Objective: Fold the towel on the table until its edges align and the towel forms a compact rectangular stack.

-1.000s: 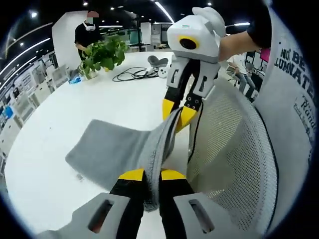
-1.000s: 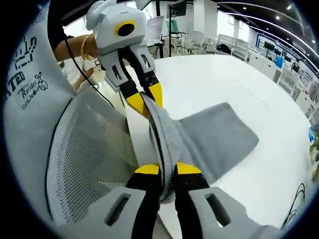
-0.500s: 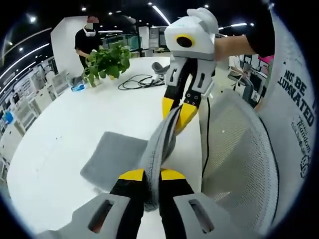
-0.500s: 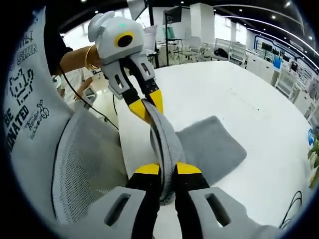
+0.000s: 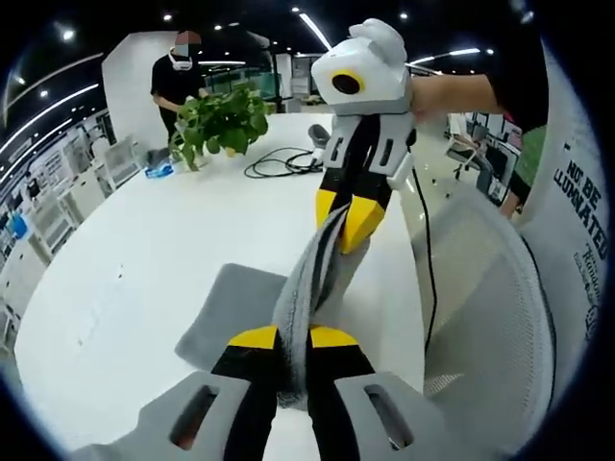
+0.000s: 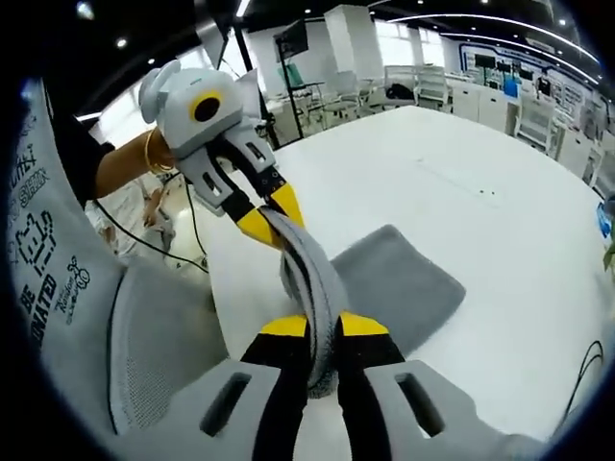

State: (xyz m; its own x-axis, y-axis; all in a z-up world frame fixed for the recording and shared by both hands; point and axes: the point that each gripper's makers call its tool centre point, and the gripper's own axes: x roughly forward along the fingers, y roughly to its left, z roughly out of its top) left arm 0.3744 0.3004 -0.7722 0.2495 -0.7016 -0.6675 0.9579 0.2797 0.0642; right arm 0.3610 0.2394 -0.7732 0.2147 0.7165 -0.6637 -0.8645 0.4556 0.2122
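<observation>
Towel (image 5: 306, 279), grey, strung up off the white counter (image 5: 125, 279) between both claws, far end still lying flat on the surface. Left claw (image 5: 292, 338) clamped tight on one bunched edge; right claw (image 5: 348, 213) pinching the other edge higher up. Same deal from the right gripper view: right claw (image 6: 322, 327) squeezed onto towel (image 6: 312, 279), left claw (image 6: 272, 213) gripping above. Potted plant (image 5: 223, 120) and black cable (image 5: 283, 161) at the far end of the counter, mesh chair (image 5: 490, 317) just beside.

Open office, ceiling strip lights (image 5: 309, 21), desks (image 6: 538, 115).
</observation>
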